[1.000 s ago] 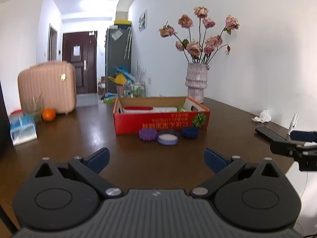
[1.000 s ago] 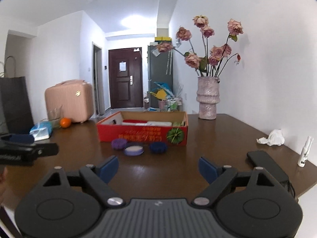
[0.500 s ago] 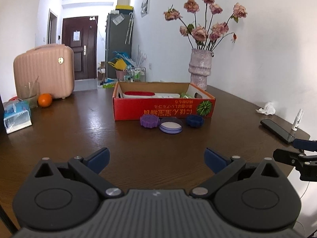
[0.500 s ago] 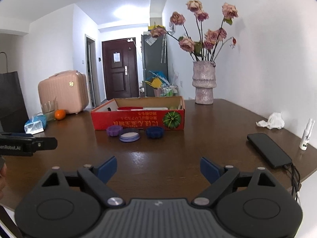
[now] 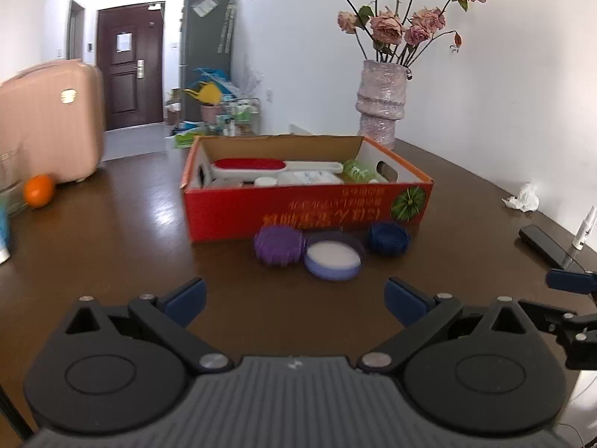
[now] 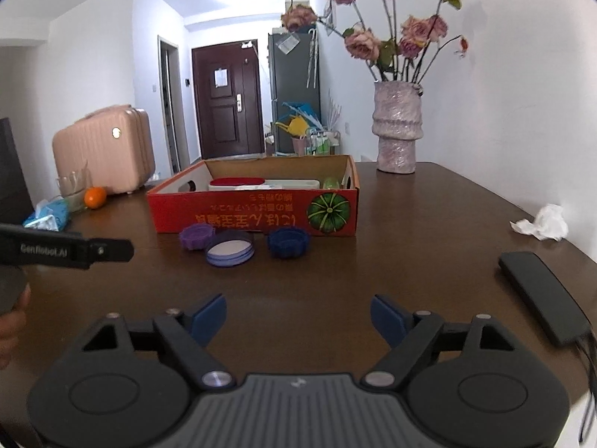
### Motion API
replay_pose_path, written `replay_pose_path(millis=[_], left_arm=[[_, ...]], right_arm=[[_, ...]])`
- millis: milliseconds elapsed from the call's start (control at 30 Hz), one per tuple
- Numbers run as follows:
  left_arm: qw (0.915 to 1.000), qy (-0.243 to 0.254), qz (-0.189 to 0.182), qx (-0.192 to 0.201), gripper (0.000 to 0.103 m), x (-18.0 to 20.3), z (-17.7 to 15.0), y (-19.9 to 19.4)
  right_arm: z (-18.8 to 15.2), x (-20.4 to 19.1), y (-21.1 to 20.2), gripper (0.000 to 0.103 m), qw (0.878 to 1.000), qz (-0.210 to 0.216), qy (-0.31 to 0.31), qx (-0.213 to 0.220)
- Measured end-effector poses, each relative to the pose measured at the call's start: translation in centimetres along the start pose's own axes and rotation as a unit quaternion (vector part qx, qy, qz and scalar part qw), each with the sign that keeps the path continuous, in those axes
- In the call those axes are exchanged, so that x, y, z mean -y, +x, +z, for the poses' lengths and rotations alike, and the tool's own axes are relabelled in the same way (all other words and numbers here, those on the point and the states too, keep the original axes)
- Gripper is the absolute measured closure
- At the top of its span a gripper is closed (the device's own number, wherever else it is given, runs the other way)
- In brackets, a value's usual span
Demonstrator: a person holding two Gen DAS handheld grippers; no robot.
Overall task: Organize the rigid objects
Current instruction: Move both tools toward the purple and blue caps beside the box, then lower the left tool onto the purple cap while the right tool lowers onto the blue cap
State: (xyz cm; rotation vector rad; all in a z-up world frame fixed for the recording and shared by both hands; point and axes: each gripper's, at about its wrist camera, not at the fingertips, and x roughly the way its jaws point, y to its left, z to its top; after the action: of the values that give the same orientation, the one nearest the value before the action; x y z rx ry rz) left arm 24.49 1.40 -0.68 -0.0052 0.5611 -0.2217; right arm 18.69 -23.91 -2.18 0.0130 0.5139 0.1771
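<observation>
We bring our left gripper [image 5: 294,295], jaws wide and empty, and right gripper [image 6: 298,315], empty and narrowing, toward three light, stiff lids [image 5: 333,255] fronting the red box [image 5: 309,212], likely best pinched across their rims.

three lids [image 5: 333,255] flat on table, touching red box [image 5: 306,205] front
</observation>
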Motion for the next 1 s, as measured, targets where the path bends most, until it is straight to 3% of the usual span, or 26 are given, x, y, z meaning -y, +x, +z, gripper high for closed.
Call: replay_pose_path(millis=[200,267,400,633,833,933,967,1000], left_arm=[[0.9983,-0.011,-0.014,-0.055,0.018,-1.8,2.8,7.6],[0.9972,-0.015,-0.015,-0.072,0.029,-2.4,3.3,9.7],[0.9960,-0.005,-0.018,-0.087,0.033,-3.1,3.7,12.6],[0.9938,-0.022,-0.050,-0.096,0.037,-4.1,3.7,14.5],[0.9921,-0.014,-0.074,-0.100,0.038,-4.5,3.3,14.3],[0.9925,-0.022,-0.073,-0.096,0.046,-4.8,3.2,14.4],[0.9926,-0.027,-0.071,-0.095,0.048,-4.9,3.3,14.3],[0.9925,-0.026,-0.071,-0.096,0.048,-5.0,3.3,14.3]], right_arm=[[3.4,0.6,6.9,0.024,1.000,0.014,0.002,-0.022],[4.3,0.7,9.5,0.025,0.999,0.017,-0.003,-0.036],[5.7,0.9,14.0,0.031,0.998,0.029,0.002,-0.059],[6.4,1.1,18.6,0.039,0.996,0.046,0.014,-0.080],[6.3,1.4,19.8,0.055,0.995,0.058,0.027,-0.083],[6.4,1.3,19.8,0.056,0.995,0.055,0.021,-0.081],[6.4,1.4,19.6,0.067,0.995,0.055,0.022,-0.076],[6.4,1.5,19.5,0.091,0.995,0.052,0.024,-0.079]])
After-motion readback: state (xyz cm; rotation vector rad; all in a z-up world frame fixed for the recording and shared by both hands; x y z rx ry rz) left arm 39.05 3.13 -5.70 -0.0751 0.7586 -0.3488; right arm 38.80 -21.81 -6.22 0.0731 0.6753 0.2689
